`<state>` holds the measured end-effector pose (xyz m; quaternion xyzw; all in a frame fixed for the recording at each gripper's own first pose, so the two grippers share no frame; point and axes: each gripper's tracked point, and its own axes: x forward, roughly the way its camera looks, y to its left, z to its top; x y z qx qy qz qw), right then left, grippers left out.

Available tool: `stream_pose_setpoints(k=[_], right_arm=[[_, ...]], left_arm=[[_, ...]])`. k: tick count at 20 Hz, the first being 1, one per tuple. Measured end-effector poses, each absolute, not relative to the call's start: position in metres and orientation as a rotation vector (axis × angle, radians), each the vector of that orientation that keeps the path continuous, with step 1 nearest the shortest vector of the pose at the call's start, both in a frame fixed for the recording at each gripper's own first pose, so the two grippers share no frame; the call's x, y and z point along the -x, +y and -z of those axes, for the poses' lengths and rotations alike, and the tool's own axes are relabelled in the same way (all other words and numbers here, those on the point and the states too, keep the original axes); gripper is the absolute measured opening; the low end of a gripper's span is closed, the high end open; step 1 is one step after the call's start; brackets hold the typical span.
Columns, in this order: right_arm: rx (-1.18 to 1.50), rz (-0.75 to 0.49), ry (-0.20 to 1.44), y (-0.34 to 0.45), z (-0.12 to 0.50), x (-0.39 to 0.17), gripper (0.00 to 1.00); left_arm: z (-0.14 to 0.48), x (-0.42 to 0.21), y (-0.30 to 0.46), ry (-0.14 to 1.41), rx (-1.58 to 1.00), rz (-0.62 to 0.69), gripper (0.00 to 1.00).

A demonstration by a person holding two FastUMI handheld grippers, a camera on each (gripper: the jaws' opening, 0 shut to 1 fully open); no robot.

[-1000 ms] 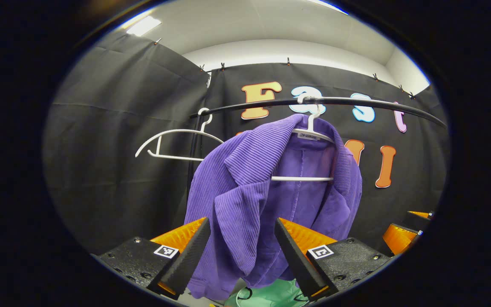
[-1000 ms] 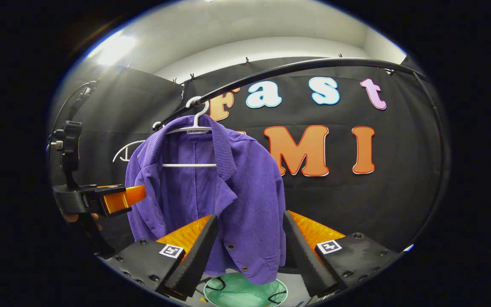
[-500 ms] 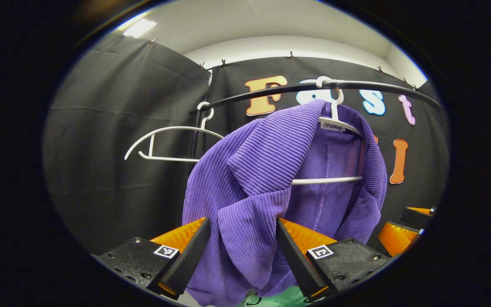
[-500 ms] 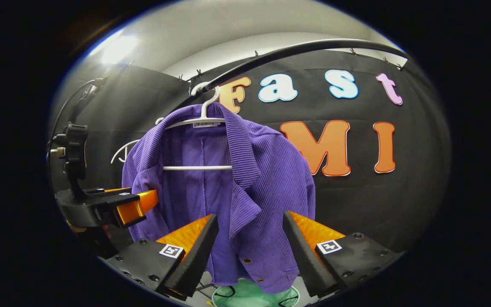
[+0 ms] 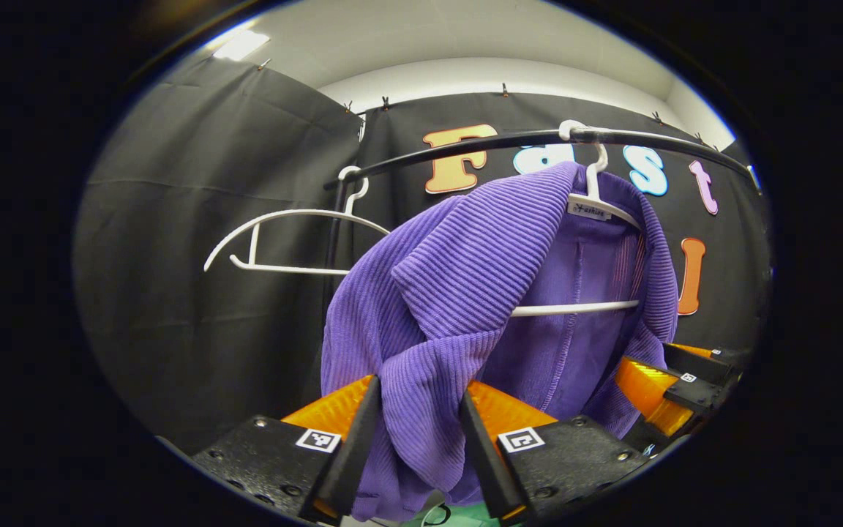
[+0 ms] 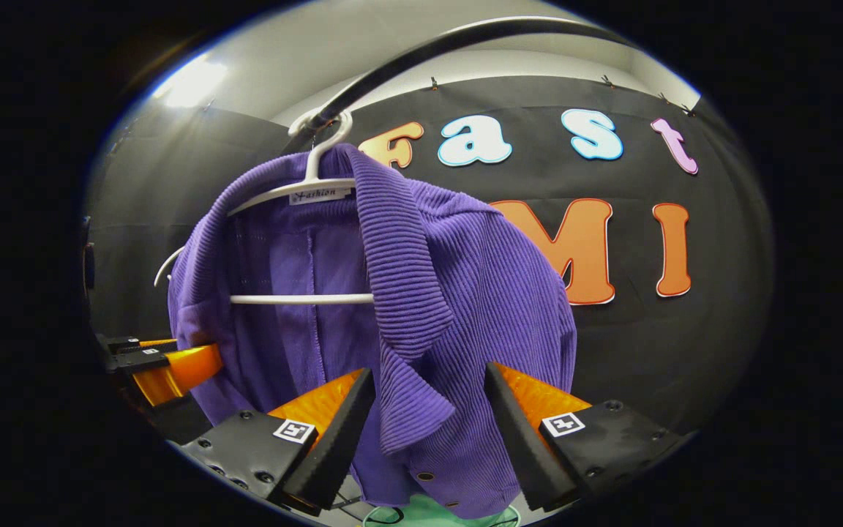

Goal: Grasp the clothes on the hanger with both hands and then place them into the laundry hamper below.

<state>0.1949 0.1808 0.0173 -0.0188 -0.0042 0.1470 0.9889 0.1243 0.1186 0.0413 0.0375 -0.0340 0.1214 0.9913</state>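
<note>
Hanging on its white hanger (image 6: 304, 192), the purple jacket (image 5: 458, 293) is pinched between the left gripper (image 5: 413, 446); the right gripper (image 6: 429, 432) gapes around its front edge.

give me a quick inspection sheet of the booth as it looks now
surface: nothing seen
job's things: purple jacket on a white hanger on the black rail; green hamper below
clutter: spare empty hanger on the rail
grippers: left gripper with fingers narrowed around a jacket fold, contact unclear; right gripper open, jacket front between its fingers
cables: nothing seen
surroundings: black cloth wall, white ceiling
</note>
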Motion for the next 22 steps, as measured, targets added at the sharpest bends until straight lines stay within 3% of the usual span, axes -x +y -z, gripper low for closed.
stream_pose_setpoints(k=[2, 4, 7, 9, 12, 13, 22], right_arm=[[0.008, -0.320, 0.011, 0.184, -0.012, -0.204, 0.89], [-0.025, -0.336, 0.017, 0.182, -0.012, -0.205, 0.68], [-0.086, -0.366, 0.018, 0.174, -0.020, -0.203, 0.46], [-0.139, -0.432, 0.009, 0.176, -0.031, -0.190, 0.24], [-0.215, -0.521, -0.043, 0.171, -0.059, -0.173, 0.20], [-0.240, -0.555, -0.060, 0.170, -0.069, -0.166, 0.14], [-0.509, -0.684, -0.071, 0.144, -0.114, -0.167, 0.14]], left_arm=[[-0.041, -0.126, 0.115, -0.062, -0.067, -0.215, 0.42], [-0.044, -0.124, 0.119, -0.064, -0.065, -0.209, 0.28], [-0.042, -0.120, 0.112, -0.044, -0.053, -0.160, 0.05], [-0.046, -0.110, 0.112, -0.050, -0.047, -0.146, 0.04], [-0.054, -0.098, 0.114, -0.060, -0.033, -0.141, 0.03], [-0.058, -0.091, 0.116, -0.070, -0.026, -0.145, 0.01], [-0.117, -0.055, 0.150, -0.199, 0.067, -0.213, 0.03]])
